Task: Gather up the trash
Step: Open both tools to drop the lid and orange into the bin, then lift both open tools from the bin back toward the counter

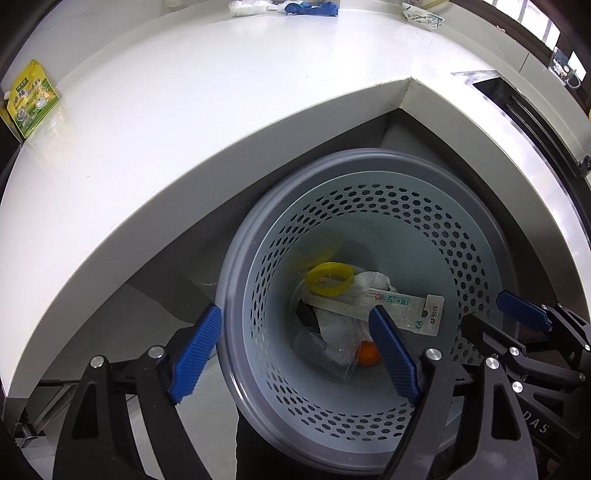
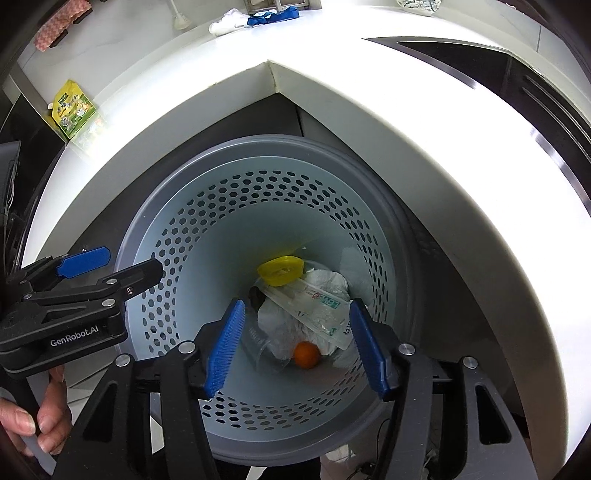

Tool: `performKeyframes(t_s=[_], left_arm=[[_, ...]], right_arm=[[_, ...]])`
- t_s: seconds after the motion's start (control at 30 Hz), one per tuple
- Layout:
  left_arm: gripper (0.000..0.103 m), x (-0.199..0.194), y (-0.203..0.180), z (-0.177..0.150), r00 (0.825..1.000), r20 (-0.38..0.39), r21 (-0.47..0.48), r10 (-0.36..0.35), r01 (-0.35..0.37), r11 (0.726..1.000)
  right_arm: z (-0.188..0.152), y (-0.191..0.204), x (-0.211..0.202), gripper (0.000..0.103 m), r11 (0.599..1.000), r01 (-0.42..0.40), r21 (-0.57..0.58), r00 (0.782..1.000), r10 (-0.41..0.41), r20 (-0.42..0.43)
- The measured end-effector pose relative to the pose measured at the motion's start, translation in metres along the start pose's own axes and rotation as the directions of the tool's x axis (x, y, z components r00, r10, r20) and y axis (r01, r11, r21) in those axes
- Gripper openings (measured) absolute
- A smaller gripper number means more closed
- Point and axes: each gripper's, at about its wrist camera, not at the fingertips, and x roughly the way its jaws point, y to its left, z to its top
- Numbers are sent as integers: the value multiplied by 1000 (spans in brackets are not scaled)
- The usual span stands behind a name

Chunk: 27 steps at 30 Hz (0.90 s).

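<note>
A grey perforated trash bin stands on the floor under the corner of a white counter. At its bottom lie a yellow lid, crumpled white paper, a clear toothbrush package, an orange and a clear plastic cup. My left gripper hangs open over the bin's left rim, holding nothing. My right gripper hangs open above the bin's mouth, nothing between its blue pads.
On the white counter lie a green-yellow pouch, a blue item with white tissue and a clear wrapper. A hand grips the left gripper's handle.
</note>
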Motion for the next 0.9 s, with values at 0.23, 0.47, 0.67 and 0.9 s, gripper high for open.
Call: performKeyframes(t_s=[0.23,0.47,0.67,0.9], left_arm=[[80,-8,-2,-1,1000,8,9,4,-4,1000],[84,-29,-6,0,1000,29,28,0,-1,1000],[87,-52,-4,9,998,59,43,16,-19,999],[94,-94,9,33,989,147,29,34,-39,999]], right_arm=[[-2,-4,-8,57,1000,-3,17,1000,2,3],[-2,-4,-20,57,1000,-10,20,1000,10,15],[4,0,-37,57,999,-29,23,999,28,41],[21,6,-59,59,999,-36,20,995,34,90]])
